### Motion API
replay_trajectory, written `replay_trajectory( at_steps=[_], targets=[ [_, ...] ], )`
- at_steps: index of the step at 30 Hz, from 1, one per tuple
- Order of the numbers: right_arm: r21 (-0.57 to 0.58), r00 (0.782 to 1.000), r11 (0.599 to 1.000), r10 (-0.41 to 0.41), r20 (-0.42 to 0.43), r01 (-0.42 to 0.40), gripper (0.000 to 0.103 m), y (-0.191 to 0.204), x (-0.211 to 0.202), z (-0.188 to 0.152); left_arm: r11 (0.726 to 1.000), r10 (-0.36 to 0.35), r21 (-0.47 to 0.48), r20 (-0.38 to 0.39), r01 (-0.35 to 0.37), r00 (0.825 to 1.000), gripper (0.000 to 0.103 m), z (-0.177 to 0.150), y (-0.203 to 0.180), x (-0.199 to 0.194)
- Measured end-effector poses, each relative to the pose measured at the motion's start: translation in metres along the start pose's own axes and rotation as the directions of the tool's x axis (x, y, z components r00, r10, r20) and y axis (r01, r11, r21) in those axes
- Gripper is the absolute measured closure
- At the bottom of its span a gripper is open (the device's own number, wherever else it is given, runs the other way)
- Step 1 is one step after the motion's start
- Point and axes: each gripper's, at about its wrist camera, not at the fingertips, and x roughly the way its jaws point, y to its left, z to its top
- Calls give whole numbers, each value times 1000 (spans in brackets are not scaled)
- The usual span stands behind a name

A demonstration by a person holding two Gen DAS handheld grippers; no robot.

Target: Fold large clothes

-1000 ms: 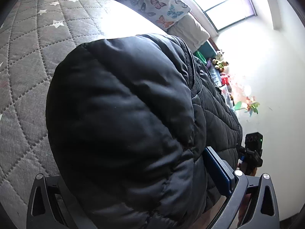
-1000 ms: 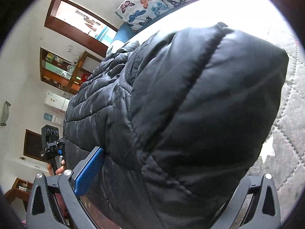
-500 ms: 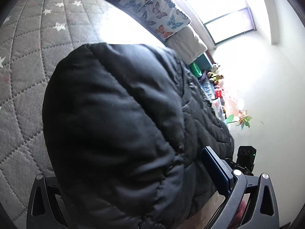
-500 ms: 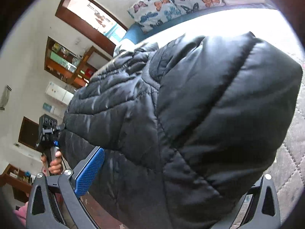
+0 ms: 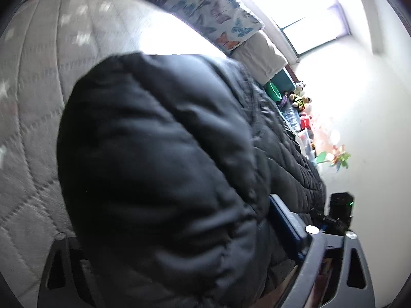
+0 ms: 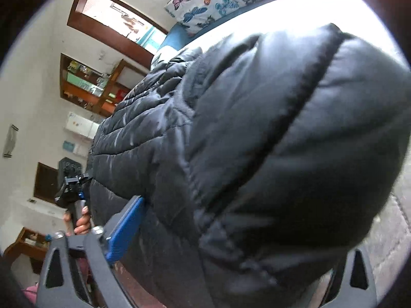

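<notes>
A black puffer jacket (image 5: 159, 169) lies on a grey quilted bed cover with stars (image 5: 33, 107). One bulky folded edge of the jacket fills the space between the jaws of my left gripper (image 5: 179, 218). Those jaws are closing, with the blue pad (image 5: 285, 225) at the fabric and the other finger hidden behind it. My right gripper (image 6: 241, 225) straddles the jacket (image 6: 269, 141) at its other edge. Its jaws are closing too, its blue pad (image 6: 125, 228) beside the fabric. In each view the other gripper shows beyond the jacket.
Butterfly-print pillows (image 5: 218, 15) and a white pillow (image 5: 262, 56) lie at the head of the bed. Toys and bottles (image 5: 300, 102) line the wall side under a window. Wooden shelves (image 6: 90, 87) and a doorway (image 6: 120, 28) stand across the room. A hand (image 6: 82, 223) holds the left gripper's handle.
Both pairs of jaws have come in slightly around the jacket's edges. The hands have hardly moved and the jacket lies as before.
</notes>
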Motion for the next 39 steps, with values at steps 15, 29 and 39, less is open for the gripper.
replay_trajectory(
  at_steps=[15,29,39],
  targets=[
    [44,1000,999,26,-13,-26,8,-11,2,-3,997,-59,-49,-69,56,996,0,9,18,20],
    [-83,982,985,-140,125,151,49,48,-43,-17,973,91,201,93,-108,992,42,-1,-68,-15],
    [-78,957,969,-214,197,233,52,55,-95,-27,951,14,306,56,-31,998,44,2,-196,19]
  ],
)
